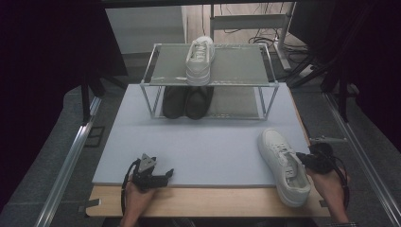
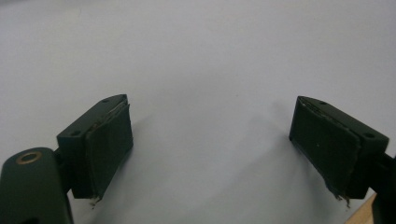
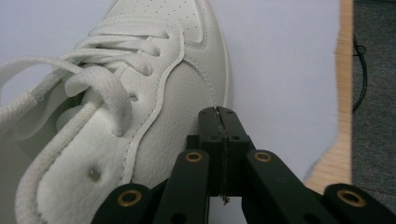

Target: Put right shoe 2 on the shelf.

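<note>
One white leather sneaker (image 1: pixel 283 165) with loose white laces lies on its sole at the tabletop's (image 1: pixel 213 146) near right corner, toe pointing away. Right tool (image 1: pixel 309 161) sits pressed together beside its ankle side, empty. Left tool (image 1: pixel 163 176) rests spread over the mat.

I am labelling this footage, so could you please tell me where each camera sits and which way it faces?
High view: above the person's side, facing forward and down on the table, rack, both hands.
Left gripper view: on the left gripper, facing bare mat, jaws open.
Right gripper view: on the right gripper, jaws shut beside the white shoe.
Shared: that shoe, high view too.
</note>
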Demonstrator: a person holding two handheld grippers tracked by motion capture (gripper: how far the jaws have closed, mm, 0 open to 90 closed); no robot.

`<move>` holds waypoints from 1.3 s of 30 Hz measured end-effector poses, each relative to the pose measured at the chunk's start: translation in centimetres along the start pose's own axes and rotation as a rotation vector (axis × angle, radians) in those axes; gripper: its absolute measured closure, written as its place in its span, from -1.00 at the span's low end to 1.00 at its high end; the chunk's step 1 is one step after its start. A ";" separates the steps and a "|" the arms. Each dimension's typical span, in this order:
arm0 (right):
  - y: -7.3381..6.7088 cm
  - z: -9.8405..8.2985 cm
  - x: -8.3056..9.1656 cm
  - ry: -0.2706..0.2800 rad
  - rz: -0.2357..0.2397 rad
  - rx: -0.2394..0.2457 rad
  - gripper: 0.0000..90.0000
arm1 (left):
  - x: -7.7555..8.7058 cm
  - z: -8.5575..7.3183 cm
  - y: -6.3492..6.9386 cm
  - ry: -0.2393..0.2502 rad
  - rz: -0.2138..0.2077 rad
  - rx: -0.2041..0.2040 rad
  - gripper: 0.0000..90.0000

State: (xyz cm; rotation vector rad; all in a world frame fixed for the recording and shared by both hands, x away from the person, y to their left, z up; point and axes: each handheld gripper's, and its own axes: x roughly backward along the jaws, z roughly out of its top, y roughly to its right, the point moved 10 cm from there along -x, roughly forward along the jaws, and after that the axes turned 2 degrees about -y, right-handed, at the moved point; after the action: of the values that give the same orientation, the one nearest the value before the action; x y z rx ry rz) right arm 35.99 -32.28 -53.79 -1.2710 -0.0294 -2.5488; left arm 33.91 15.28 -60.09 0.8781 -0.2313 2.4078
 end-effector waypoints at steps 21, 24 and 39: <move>-6.5 1.7 -2.5 -0.027 0.102 0.085 1.00 | 0.0 0.0 0.0 0.000 0.000 0.001 -0.72; -7.8 2.0 -2.9 -0.034 0.123 0.103 1.00 | 0.0 0.0 0.0 0.000 0.000 0.001 -0.72; -8.7 2.0 -1.9 -0.019 0.171 0.124 0.85 | 0.0 0.0 0.0 0.001 0.000 0.001 -0.72</move>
State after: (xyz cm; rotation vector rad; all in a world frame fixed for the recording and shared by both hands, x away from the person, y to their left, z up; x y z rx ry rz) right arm 36.25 -23.20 -53.11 -1.1964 -0.0773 -2.3520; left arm 33.91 15.27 -60.09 0.8776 -0.2300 2.4082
